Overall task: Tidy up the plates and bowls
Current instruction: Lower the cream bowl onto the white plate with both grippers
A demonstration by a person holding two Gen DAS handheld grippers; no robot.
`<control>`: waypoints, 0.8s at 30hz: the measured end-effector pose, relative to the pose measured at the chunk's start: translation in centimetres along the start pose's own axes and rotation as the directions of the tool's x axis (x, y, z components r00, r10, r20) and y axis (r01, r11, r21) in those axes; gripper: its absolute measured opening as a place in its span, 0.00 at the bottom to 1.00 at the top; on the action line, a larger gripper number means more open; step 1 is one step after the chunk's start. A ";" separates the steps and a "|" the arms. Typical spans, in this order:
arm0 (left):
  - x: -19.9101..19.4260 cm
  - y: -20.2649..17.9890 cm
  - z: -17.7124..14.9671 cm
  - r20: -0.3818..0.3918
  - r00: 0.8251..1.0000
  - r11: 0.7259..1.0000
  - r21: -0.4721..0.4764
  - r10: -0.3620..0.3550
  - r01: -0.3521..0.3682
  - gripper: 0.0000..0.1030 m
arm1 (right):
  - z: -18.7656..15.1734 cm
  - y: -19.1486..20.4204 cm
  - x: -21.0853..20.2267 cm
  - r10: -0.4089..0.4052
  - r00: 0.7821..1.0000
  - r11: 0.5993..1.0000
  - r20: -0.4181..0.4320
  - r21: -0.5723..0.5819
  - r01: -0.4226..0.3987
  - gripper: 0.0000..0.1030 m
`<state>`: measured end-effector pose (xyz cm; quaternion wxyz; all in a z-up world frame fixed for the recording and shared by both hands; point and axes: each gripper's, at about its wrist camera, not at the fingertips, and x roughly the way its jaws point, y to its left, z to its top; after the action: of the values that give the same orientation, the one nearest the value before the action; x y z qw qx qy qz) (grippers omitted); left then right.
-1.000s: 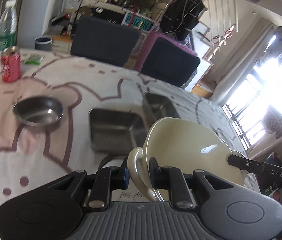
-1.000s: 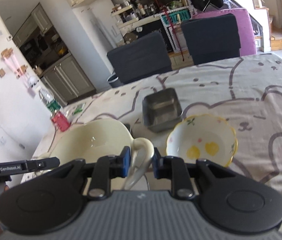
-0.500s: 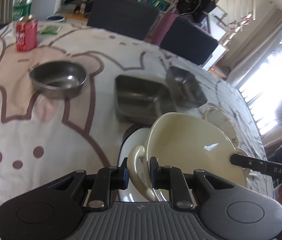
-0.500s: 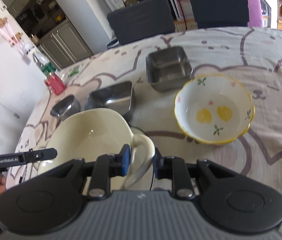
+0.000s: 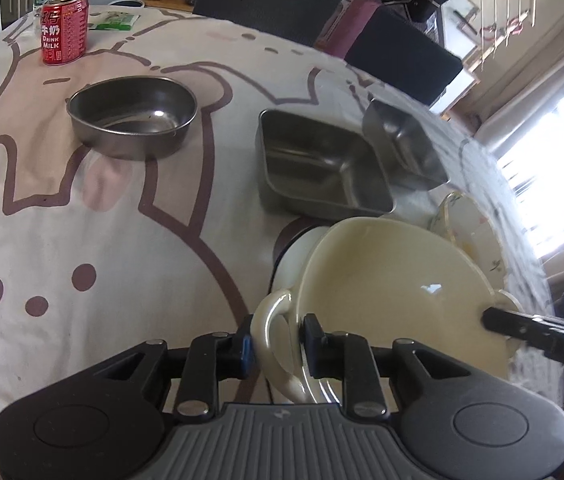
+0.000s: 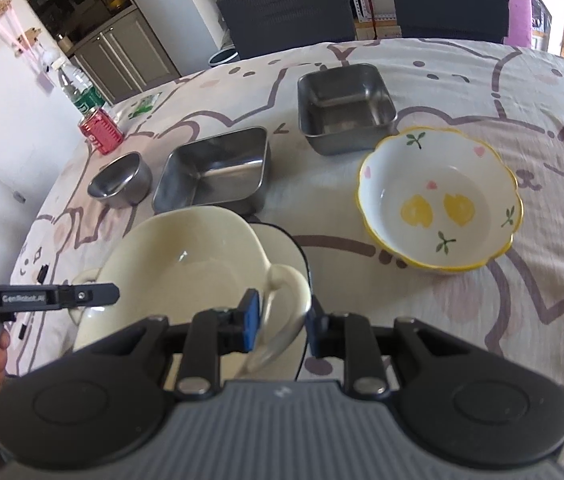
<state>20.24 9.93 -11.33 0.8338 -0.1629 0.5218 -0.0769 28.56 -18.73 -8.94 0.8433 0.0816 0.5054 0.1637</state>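
Observation:
A cream two-handled bowl [image 5: 393, 280] is held between both grippers over a white plate [image 5: 293, 252] on the tablecloth. My left gripper [image 5: 276, 346] is shut on one handle. My right gripper [image 6: 282, 320] stands around the other handle [image 6: 285, 296] with its jaws slightly parted. The bowl [image 6: 186, 264] and the plate [image 6: 282, 252] also show in the right wrist view. A flowered bowl with a yellow rim [image 6: 439, 200] sits to the right of them.
A round steel bowl [image 5: 132, 114], two square steel trays [image 5: 321, 168] [image 5: 405, 146] and a red can [image 5: 64, 28] stand further back. They also show in the right wrist view: round bowl [image 6: 120, 180], trays [image 6: 214, 172] [image 6: 343, 106], can [image 6: 100, 130]. Dark chairs [image 6: 285, 4] stand beyond the table.
Both grippers have lowered the cream bowl down towards the white plate. The right jaws have parted slightly around the handle.

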 end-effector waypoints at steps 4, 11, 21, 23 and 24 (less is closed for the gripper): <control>0.5 0.2 0.2 -0.011 1.000 1.000 -0.004 0.009 -0.009 0.27 | 0.0 0.6 0.2 -0.016 1.000 1.000 -0.004 -0.026 0.015 0.28; 1.0 0.4 0.3 -0.024 1.000 1.000 -0.006 0.016 -0.017 0.28 | 0.2 0.6 0.7 -0.026 0.999 0.999 -0.022 -0.023 0.025 0.28; 1.9 0.1 0.3 -0.042 0.998 0.998 0.027 0.054 -0.052 0.32 | 0.3 1.0 0.9 -0.047 0.999 0.998 -0.023 -0.044 0.046 0.27; 1.9 0.0 0.3 -0.041 0.998 0.998 0.032 0.055 -0.054 0.32 | 0.3 0.9 1.0 -0.048 0.999 0.998 -0.024 -0.041 0.046 0.27; 1.9 -0.1 0.2 -0.041 0.998 0.998 0.032 0.056 -0.054 0.32 | 0.3 0.9 1.0 -0.048 0.999 0.998 -0.025 -0.041 0.047 0.27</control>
<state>21.31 9.35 -12.83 0.8268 -0.1339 0.5423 -0.0655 29.04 -17.55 -9.33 0.8418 0.0505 0.5146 0.1549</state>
